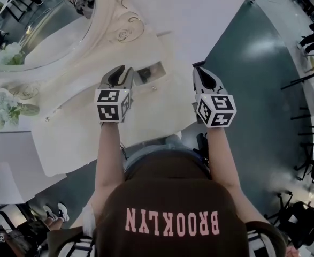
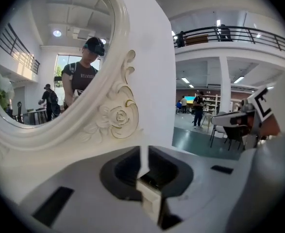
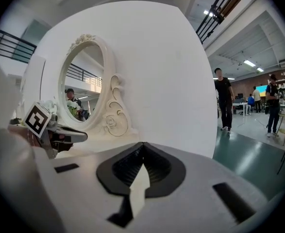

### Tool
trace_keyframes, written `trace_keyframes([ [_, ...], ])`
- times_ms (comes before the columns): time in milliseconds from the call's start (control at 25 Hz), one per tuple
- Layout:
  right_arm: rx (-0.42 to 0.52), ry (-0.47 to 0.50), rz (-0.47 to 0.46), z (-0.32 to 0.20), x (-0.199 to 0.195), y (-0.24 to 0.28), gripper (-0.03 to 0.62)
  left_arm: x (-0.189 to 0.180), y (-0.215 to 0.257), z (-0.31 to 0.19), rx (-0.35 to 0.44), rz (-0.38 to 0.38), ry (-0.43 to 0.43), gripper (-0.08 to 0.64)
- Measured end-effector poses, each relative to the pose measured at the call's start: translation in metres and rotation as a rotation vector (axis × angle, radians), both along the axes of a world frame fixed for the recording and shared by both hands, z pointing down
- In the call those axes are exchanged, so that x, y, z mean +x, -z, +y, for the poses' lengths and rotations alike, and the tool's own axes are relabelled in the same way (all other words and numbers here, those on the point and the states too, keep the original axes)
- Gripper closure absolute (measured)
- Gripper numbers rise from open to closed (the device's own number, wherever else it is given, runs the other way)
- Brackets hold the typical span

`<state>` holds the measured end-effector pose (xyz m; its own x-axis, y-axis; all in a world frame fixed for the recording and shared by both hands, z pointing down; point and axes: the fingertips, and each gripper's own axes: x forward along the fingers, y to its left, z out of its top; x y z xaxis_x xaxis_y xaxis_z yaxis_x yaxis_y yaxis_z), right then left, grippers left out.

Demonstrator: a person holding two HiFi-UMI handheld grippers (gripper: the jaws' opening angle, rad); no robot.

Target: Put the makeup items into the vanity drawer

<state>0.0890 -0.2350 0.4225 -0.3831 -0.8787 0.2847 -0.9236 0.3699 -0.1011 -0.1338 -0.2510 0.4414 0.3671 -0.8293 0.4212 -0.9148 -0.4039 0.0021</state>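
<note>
Left gripper (image 1: 121,69): jaws narrow, thin slit between them, a cream bit showing in it, can't tell what. Right gripper (image 1: 199,69): jaws together, empty. Left hovers over vanity (image 1: 82,138) top, right at its edge, both facing mirror (image 2: 50,57). Shiny rectangle (image 1: 150,71) just beside left tip.

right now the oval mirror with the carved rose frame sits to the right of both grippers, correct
Not quite: the oval mirror with the carved rose frame sits to the left of both grippers, not the right. The head view shows it at upper left, beyond the left gripper and the right gripper.
</note>
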Motion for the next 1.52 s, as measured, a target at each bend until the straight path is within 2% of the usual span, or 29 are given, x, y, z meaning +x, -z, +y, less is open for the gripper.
trace_keyframes([
  [40,-0.001,0.002,0.002,0.001,-0.005,0.0,0.594,-0.005,0.002,0.002,0.014,-0.009,0.007,0.552],
  [160,-0.006,0.0,0.009,0.008,-0.017,-0.003,0.594,-0.018,0.005,0.009,0.037,-0.018,0.002,0.554],
  [320,0.011,-0.025,0.018,0.016,-0.029,-0.001,0.594,-0.032,0.015,0.016,0.085,0.027,-0.002,0.554],
  [480,0.064,-0.069,0.021,0.021,-0.038,0.011,0.594,-0.05,0.027,0.021,0.13,0.085,0.005,0.554],
  [600,0.105,-0.081,0.032,0.026,-0.044,0.017,0.594,-0.06,0.036,0.025,0.169,0.101,0.024,0.554],
  [960,0.206,-0.01,0.071,0.03,-0.068,0.038,0.594,-0.078,0.056,0.032,0.266,0.118,0.083,0.554],
  [1240,0.22,0.076,0.075,0.039,-0.065,0.045,0.594,-0.065,0.073,0.047,0.321,0.112,0.143,0.554],
  [1520,0.246,0.112,0.095,0.05,-0.047,0.053,0.594,-0.05,0.084,0.065,0.358,0.111,0.199,0.554],
])
